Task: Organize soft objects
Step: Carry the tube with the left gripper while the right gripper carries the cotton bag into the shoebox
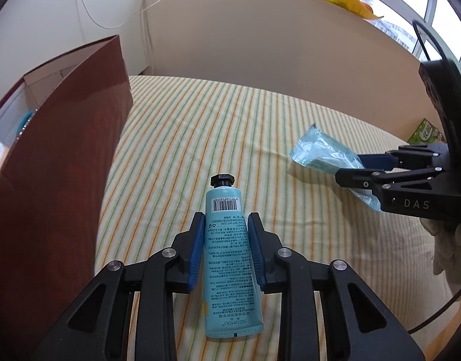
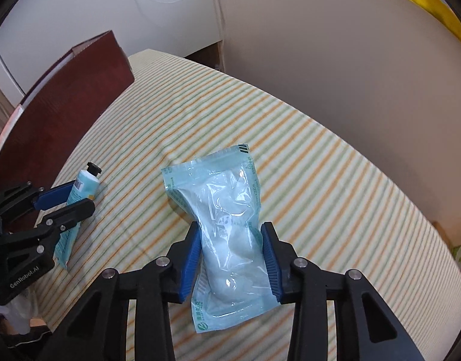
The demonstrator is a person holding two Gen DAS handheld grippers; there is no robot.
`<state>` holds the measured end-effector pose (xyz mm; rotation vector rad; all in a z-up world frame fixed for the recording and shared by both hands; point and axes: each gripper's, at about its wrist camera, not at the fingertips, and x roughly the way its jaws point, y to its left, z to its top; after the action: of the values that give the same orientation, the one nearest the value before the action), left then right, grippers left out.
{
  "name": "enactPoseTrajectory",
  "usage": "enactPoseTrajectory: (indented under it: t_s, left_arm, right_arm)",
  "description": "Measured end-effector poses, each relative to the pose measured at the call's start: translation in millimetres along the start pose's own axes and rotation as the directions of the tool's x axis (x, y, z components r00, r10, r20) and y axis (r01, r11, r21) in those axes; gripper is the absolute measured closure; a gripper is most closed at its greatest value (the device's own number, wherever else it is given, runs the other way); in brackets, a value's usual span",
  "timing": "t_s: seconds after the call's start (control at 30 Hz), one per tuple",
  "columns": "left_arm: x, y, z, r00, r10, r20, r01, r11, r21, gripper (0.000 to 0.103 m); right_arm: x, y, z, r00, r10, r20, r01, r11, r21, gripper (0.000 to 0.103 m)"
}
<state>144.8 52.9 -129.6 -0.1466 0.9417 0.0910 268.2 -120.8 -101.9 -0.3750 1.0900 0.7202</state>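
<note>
1 hand cream tube, long axis along the left gripper, black cap pointing away, clamped between blue pads over the striped cloth. 1 clear blue pouch, lengthwise too, squeezed at its middle by the right gripper. 1 dark red box at left.

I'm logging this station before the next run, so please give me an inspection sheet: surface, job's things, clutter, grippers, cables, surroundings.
Surface: striped cloth, green and orange lines.
Job's things: hand cream tube, black cap away from the camera; sealed pouch with white filling; red-brown box at the left.
Clutter: green printed packet at the far right edge.
Grippers: left gripper shut on the tube; right gripper shut on the pouch.
Cables: white cord on the wall.
Surroundings: beige board, window behind.
</note>
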Motion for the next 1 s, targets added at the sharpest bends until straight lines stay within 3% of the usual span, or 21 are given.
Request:
enactPoseTrajectory:
  t_s: [0.13,0.47,0.83,1.0]
  left_arm:
    - [-15,-2,1,1.0,-0.014,0.021,0.014,1.0,0.008,0.076]
    - [-82,6,9,0.989,-0.058,0.133,0.056,0.998,0.022,0.076]
    - [-149,78,10,0.97,-0.007,0.241,0.017,0.999,-0.039,0.076]
    - [-167,112,6,0.965,0.054,0.256,-0.032,0.996,-0.089,0.076]
  right_arm:
    - [-24,-3,-11,1.0,-0.005,0.031,0.005,1.0,0.014,0.068]
    - [-87,31,13,0.987,0.034,0.16,-0.03,0.999,-0.027,0.068]
    - [-135,106,60,0.962,0.117,0.246,-0.083,0.986,-0.146,0.068]
    - [-119,150,83,0.958,0.152,0.243,-0.104,0.974,-0.2,0.068]
